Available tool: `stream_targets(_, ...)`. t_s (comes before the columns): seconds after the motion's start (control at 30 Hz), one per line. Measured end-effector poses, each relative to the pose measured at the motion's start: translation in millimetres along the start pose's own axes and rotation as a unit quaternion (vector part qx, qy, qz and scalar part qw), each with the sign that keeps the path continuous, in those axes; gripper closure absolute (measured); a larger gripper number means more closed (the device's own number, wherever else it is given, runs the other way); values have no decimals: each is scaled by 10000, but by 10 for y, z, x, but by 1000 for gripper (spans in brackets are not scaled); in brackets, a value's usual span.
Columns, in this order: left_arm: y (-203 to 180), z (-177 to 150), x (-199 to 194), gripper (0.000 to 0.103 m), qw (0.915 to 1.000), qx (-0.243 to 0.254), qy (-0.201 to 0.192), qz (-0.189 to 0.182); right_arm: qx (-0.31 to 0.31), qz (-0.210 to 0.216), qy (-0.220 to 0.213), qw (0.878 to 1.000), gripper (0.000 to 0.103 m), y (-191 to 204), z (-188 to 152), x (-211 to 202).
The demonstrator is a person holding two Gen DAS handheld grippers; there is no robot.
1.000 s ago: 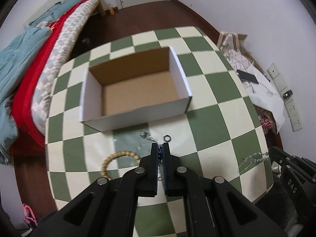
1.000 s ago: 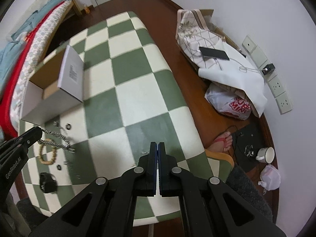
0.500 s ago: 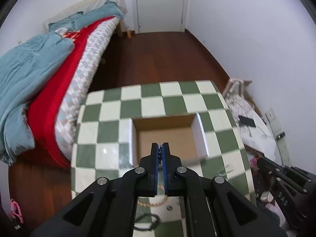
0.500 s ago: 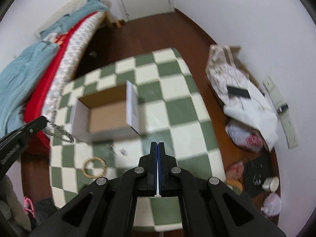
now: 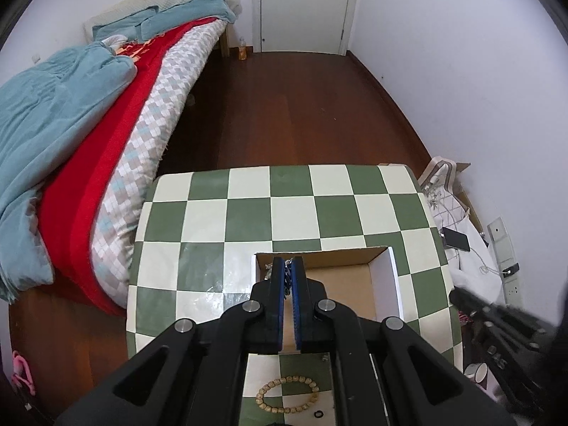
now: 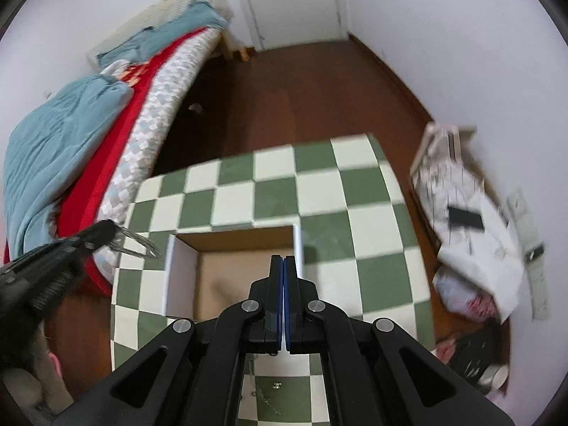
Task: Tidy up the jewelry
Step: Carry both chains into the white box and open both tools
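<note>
My left gripper (image 5: 288, 266) is shut on a silver chain (image 5: 288, 262) and holds it above the left part of the open cardboard box (image 5: 394, 277). In the right wrist view the chain (image 6: 138, 243) hangs blurred from the left gripper's tip (image 6: 106, 230), by the box's (image 6: 179, 273) left wall. My right gripper (image 6: 284, 262) is shut and empty, above the box's right part. A wooden bead bracelet (image 5: 287, 399) and a small black ring (image 5: 318, 414) lie on the checkered table (image 5: 248, 220) under my left gripper. Small silver pieces (image 6: 276, 386) lie under the right one.
A bed with red and teal blankets (image 5: 71, 135) stands left of the table. Bags, a white cloth and a phone (image 5: 456, 239) lie on the floor at the right by the wall. A door (image 5: 301, 7) is at the far end.
Both grippers have risen and tilted up, so the views now take in more of the room. My left gripper has carried the chain from the table's front to above the box.
</note>
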State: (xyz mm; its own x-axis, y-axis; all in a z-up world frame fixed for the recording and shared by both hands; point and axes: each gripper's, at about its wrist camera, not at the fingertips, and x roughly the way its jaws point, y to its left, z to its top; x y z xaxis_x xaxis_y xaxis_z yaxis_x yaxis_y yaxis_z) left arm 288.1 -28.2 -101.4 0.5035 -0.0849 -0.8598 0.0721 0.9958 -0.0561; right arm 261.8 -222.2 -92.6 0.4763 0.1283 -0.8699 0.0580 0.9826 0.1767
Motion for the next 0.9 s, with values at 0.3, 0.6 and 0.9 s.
stream_targets(0.3, -80, -143, 267, 102, 9996, 50, 259, -73, 790, -365, 1140, 9897, 71, -887, -683, 1059)
stream_targets(0.6, -54, -255, 307, 102, 9993, 29, 360, -27, -167, -1184, 1040, 9874, 101, -548, -1058, 1389)
stream_targets(0.9, 12, -166, 120, 102, 9997, -77, 178, -155, 158, -420, 125, 9989, 101, -525, -662, 510)
